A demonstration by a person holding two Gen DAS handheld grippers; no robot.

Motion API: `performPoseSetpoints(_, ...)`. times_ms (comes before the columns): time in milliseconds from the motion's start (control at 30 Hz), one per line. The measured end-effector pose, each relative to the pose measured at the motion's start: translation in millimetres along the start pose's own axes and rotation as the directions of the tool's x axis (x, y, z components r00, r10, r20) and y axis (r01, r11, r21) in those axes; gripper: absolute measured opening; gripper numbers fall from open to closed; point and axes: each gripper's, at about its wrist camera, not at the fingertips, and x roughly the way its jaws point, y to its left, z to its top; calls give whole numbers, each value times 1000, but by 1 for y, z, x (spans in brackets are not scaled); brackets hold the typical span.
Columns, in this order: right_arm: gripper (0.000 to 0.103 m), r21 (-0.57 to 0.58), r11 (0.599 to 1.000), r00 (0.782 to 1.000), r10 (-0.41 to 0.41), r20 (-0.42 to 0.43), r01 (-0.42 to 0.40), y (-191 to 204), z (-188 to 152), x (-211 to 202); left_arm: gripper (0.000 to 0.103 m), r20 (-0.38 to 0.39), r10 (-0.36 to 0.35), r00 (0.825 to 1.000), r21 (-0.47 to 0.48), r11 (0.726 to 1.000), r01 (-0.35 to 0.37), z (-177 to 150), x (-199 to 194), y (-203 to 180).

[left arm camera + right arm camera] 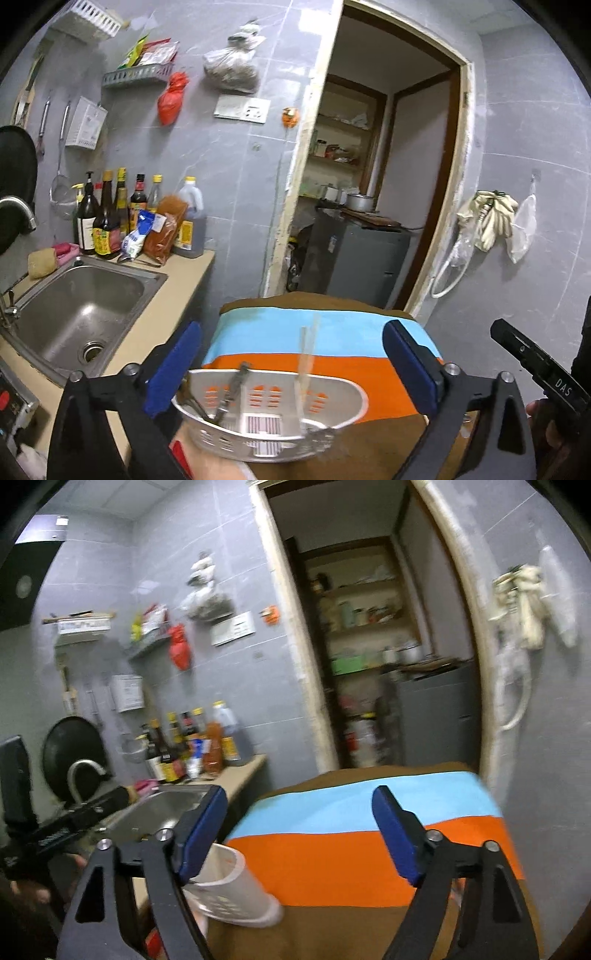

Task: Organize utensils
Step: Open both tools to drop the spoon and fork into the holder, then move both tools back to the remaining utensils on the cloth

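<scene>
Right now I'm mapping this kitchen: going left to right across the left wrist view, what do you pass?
Sink → sauce bottles → white utensil basket on the striped cloth → doorway → hanging gloves.

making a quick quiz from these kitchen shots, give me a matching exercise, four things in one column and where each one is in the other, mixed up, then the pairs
Things:
1. white utensil basket
2. red bag
3. sauce bottles
4. pale gloves

Places:
A. hanging on the wall right of the doorway
B. on the striped cloth, between the open left gripper's fingers
C. on the counter behind the sink
D. hanging on the wall under the small shelf

Pairs: 1-B, 2-D, 3-C, 4-A
</scene>
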Motion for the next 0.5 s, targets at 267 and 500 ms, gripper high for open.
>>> performPoseSetpoints(267, 97, 0, 982, 980, -191, 64, 191, -47, 12, -61, 102, -34, -110, 993, 83, 990, 112, -23, -3, -62)
performPoseSetpoints(500, 97, 53, 967, 967, -250, 42, 248, -94, 13, -83, 102, -69, -155, 985, 126, 979, 163, -39, 7, -111)
